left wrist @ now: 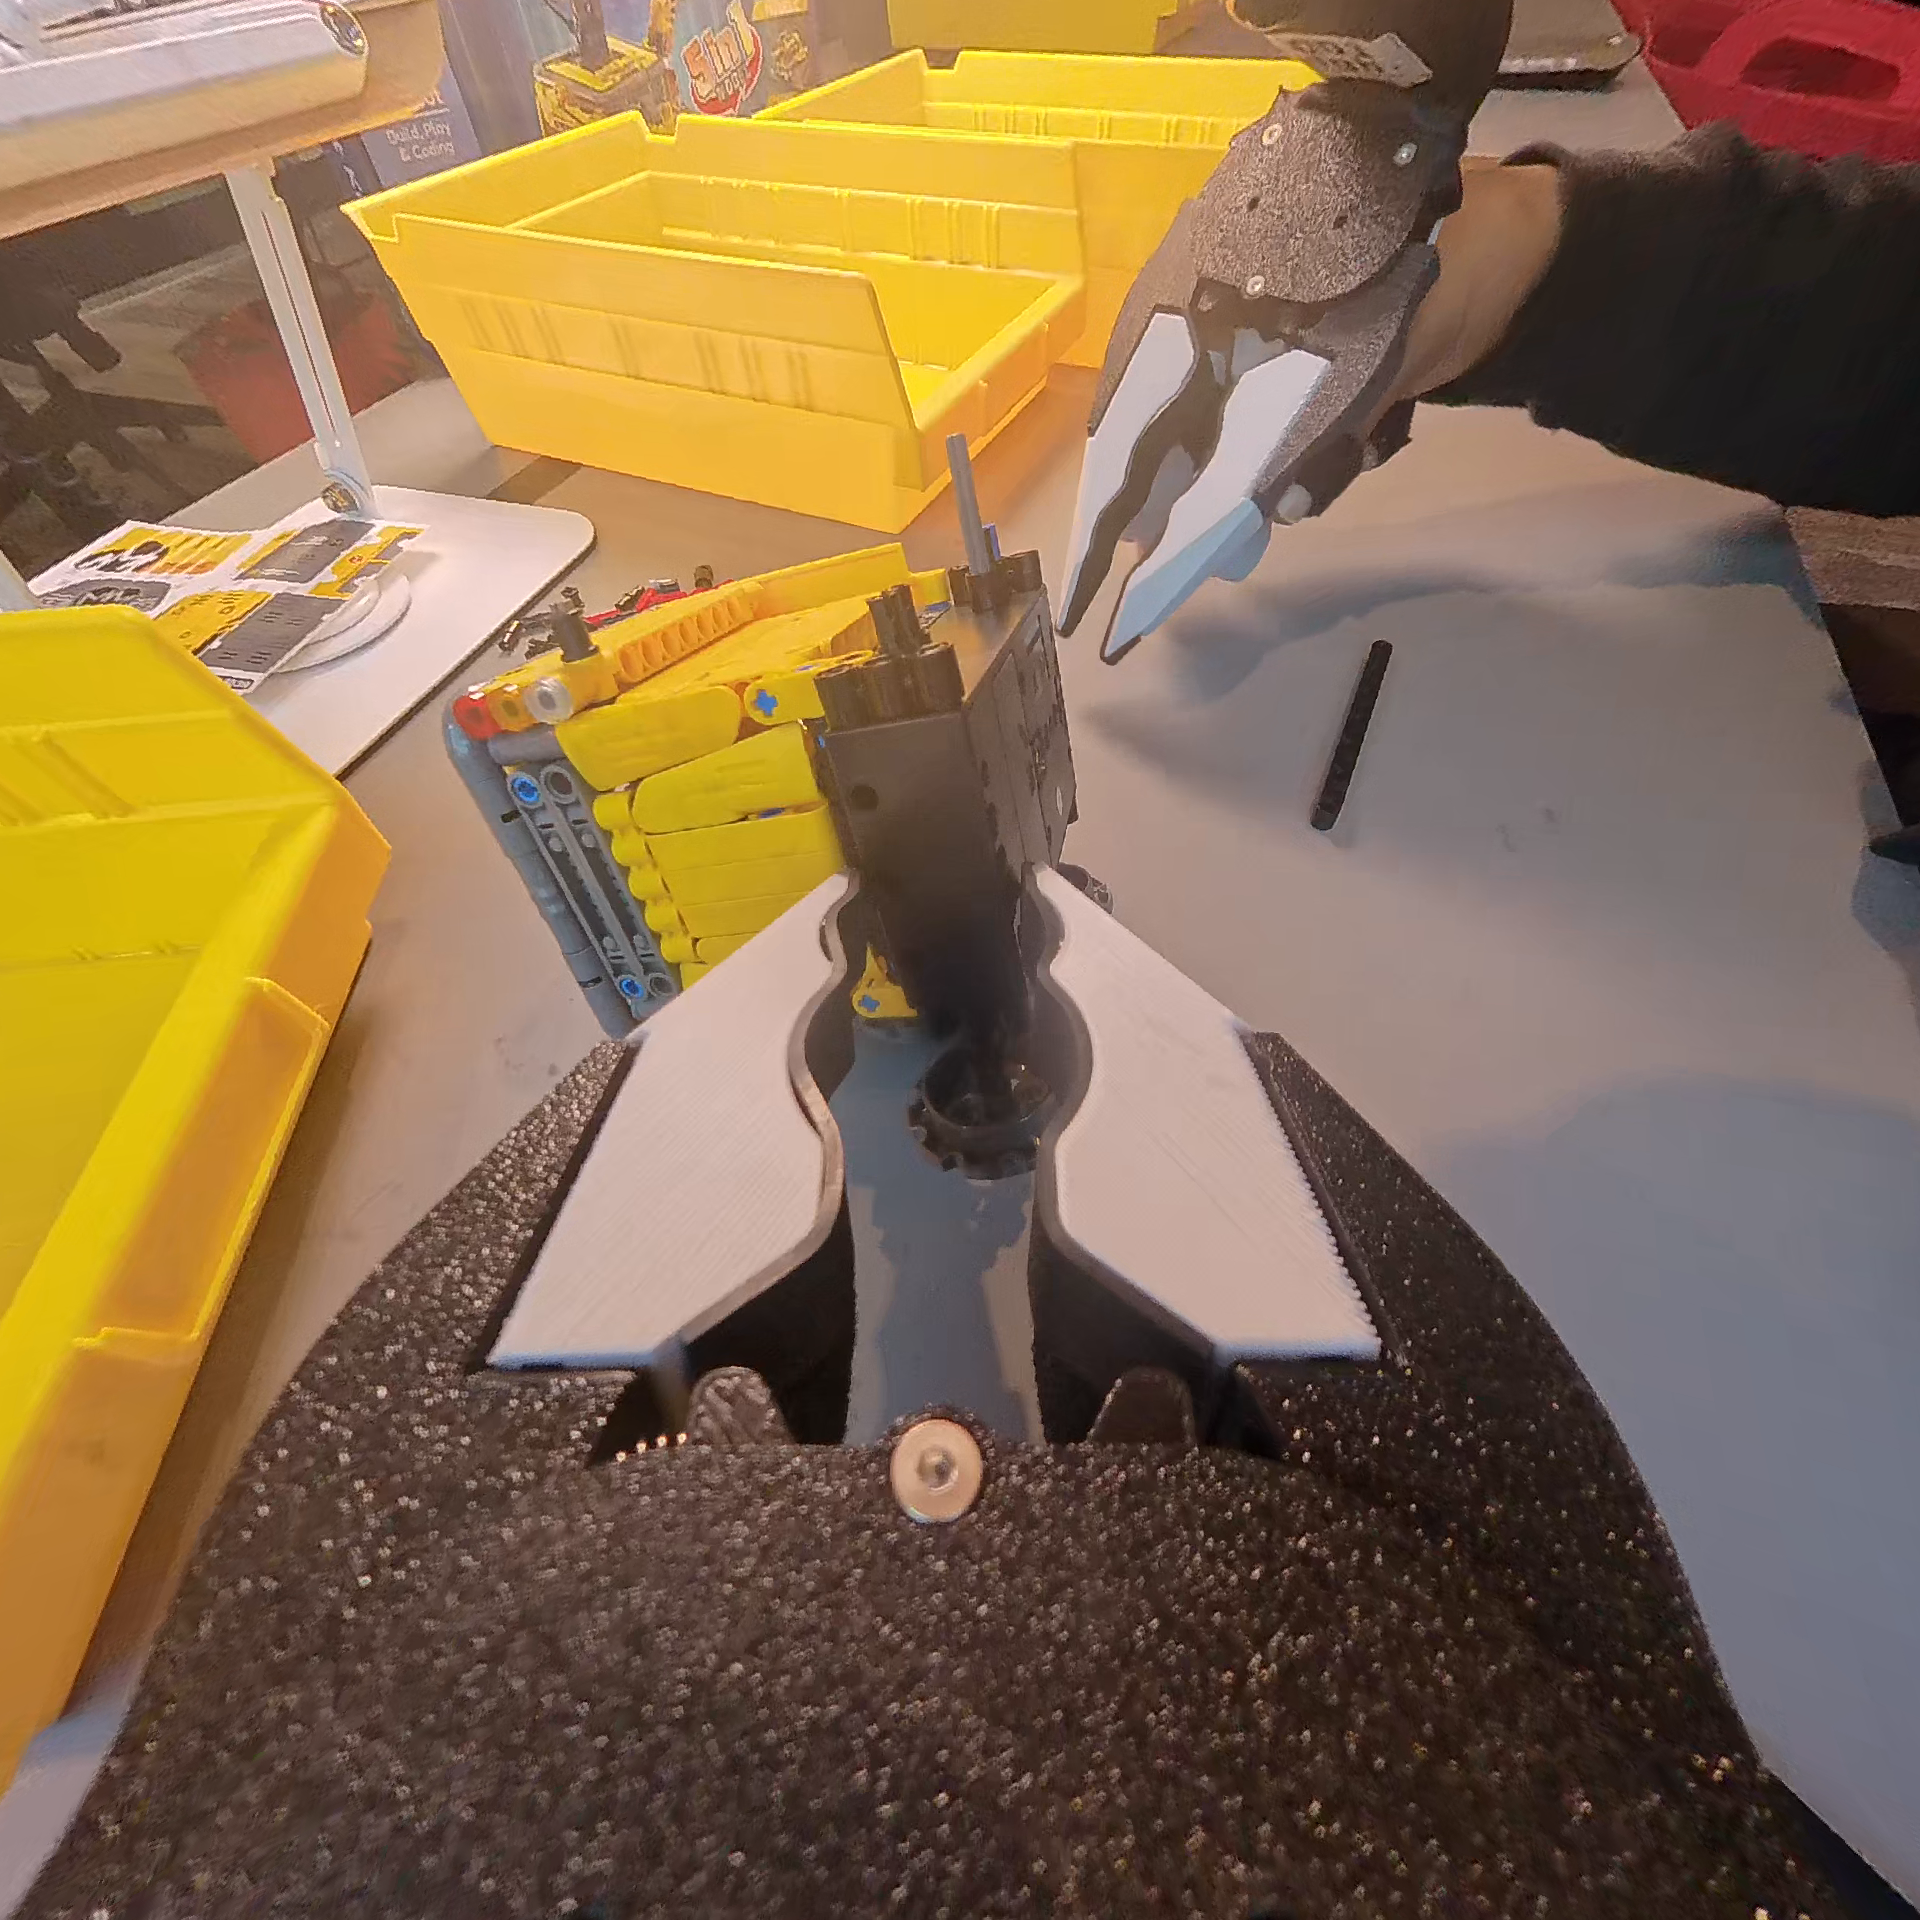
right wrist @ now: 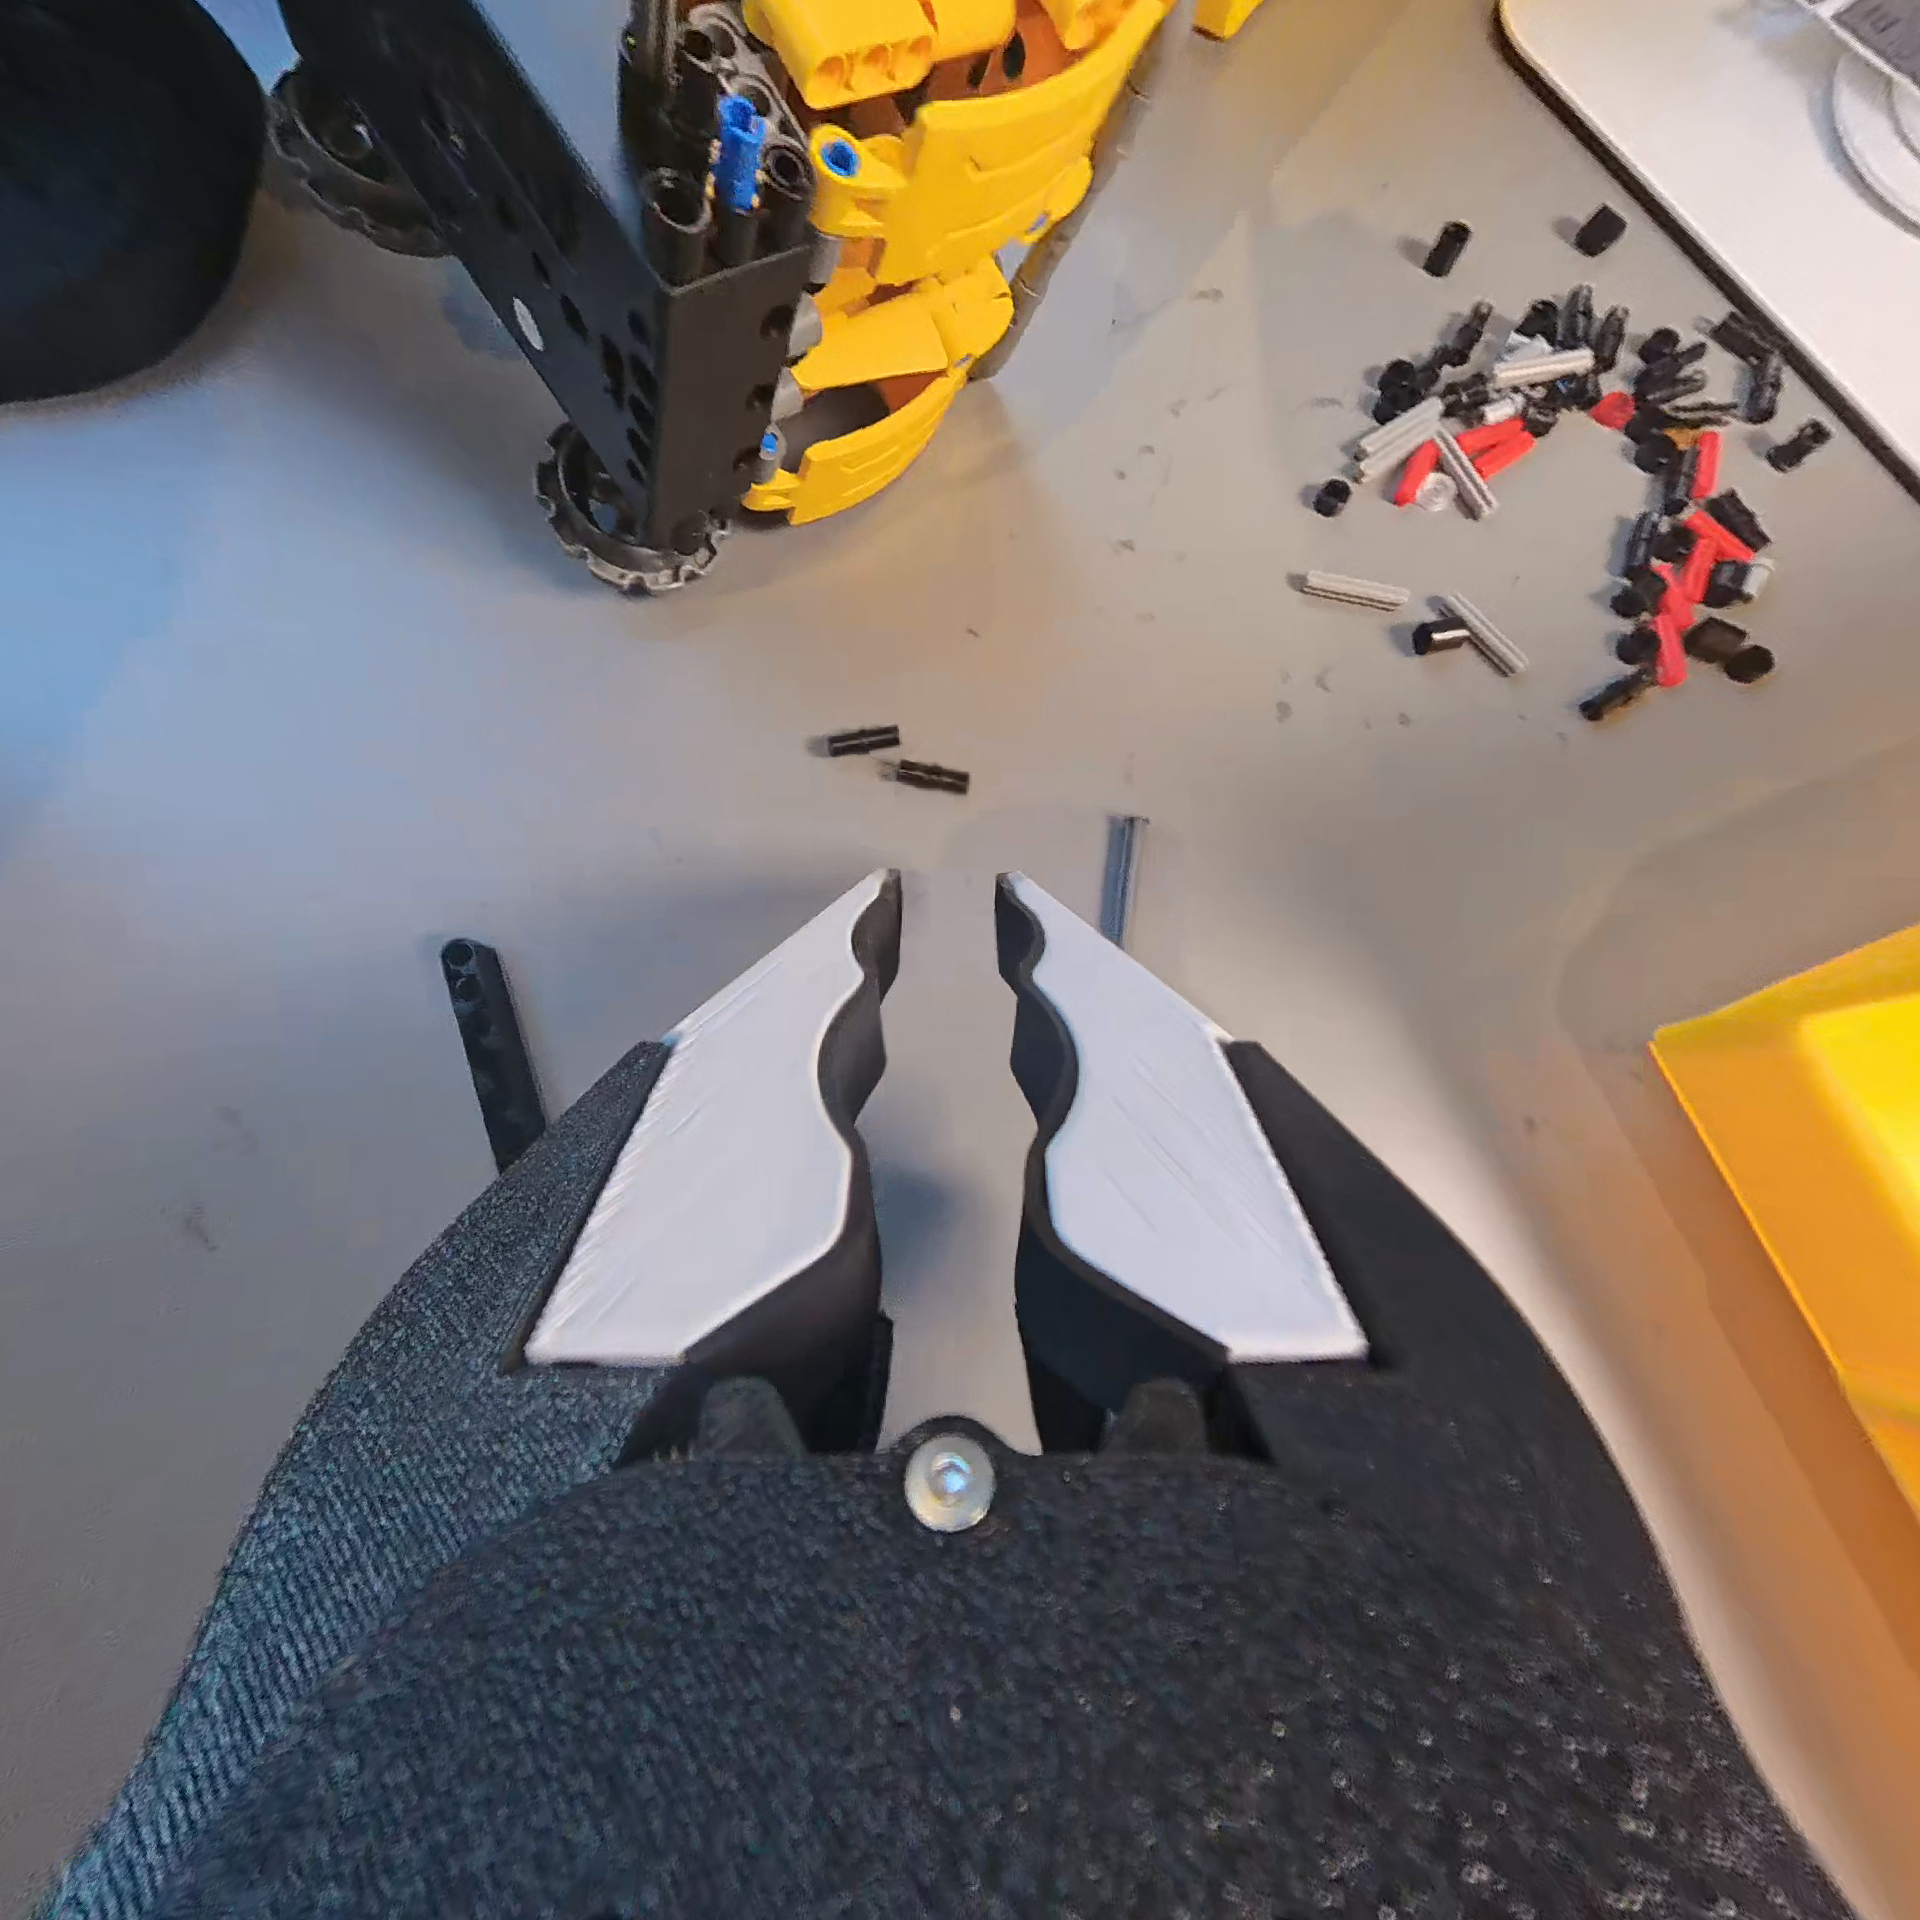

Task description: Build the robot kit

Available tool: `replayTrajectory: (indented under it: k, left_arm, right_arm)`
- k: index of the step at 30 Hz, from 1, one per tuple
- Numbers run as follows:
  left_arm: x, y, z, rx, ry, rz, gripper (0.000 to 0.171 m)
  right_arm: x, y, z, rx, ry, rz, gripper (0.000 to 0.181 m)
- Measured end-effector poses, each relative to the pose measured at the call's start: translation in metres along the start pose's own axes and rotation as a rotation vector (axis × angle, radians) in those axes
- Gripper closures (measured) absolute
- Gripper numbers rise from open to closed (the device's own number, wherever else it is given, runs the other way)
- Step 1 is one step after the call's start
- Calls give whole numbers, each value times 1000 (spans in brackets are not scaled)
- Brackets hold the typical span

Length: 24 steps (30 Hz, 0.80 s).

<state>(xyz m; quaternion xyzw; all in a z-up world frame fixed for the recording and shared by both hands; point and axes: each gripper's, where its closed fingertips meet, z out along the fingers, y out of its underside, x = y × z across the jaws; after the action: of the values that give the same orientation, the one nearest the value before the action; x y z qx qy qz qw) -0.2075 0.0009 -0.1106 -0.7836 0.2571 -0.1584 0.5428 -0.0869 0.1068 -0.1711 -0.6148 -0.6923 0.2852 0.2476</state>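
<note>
My left gripper (left wrist: 945, 883) is shut on the black block (left wrist: 935, 790) of a yellow and black brick model (left wrist: 717, 790) that stands on the grey table. A gear wheel (left wrist: 971, 1127) sits at the block's near end, between my fingers. A thin grey axle (left wrist: 966, 509) sticks up from the model's top. My right gripper (right wrist: 948, 883) is open and empty above the table; in the left wrist view it (left wrist: 1091, 629) hovers just right of the model's top. The model (right wrist: 914, 260) shows at the top of the right wrist view. Two black pins (right wrist: 862, 741) lie just ahead of the right fingertips, and a grey axle (right wrist: 1120, 873) lies beside the right finger.
A black beam (left wrist: 1351, 732) lies on the table right of the model and shows in the right wrist view (right wrist: 488, 1039). A pile of small black, red and grey parts (right wrist: 1590, 468) lies at the right. Yellow bins (left wrist: 727, 343) stand behind and at the left (left wrist: 156, 987). A sticker sheet (left wrist: 229, 582) lies on a stand base. Across from one pair of fingers to the other is roughly 20 cm.
</note>
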Motion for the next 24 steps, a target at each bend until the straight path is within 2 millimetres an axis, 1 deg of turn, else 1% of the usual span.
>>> replayTrajectory:
  k: [2, 4, 6, 7, 10, 12, 13, 16, 18, 19, 21, 23, 24]
  left_arm:
    - [0, 0, 0, 1, 1, -2, 145]
    - [0, 0, 0, 3, 3, -4, 145]
    - [0, 0, 0, 2, 3, -5, 145]
    - [-1, 0, 0, 2, 3, -5, 145]
    - [-1, 1, -1, 1, 4, -4, 145]
    - [-1, 1, 0, -1, 4, -3, 145]
    - [0, 1, 0, -1, 4, -2, 145]
    - [-1, 1, -1, -2, 4, -2, 145]
    - [-1, 1, -1, -2, 5, -4, 145]
    - [-1, 1, -1, -3, 5, -4, 145]
    - [-1, 1, -1, -3, 6, -5, 145]
    - [-1, 1, -1, -1, 8, -7, 145]
    - [-1, 1, 0, 0, 8, -8, 145]
  right_arm:
    - [-3, -5, 9, -1, -15, -8, 161]
    - [-7, -9, 20, -21, -31, -16, 154]
    - [-8, -10, 29, -54, -20, -35, 148]
    - [-8, -9, 33, -70, -20, -36, 149]
    - [-3, -8, 36, -90, -1, -35, 166]
    - [-5, -8, 36, -86, -20, -42, 173]
    - [-7, -8, 36, -83, -31, -46, 176]
    - [-5, -5, 33, -87, -34, -63, 177]
    - [0, 0, 22, -91, -16, -63, 177]
    - [7, 2, 10, -83, 9, -46, 177]
    - [34, 13, -20, -77, 97, 10, 177]
    - [67, 32, -49, -93, 211, 58, 177]
    - [79, 43, -59, -101, 238, 96, 176]
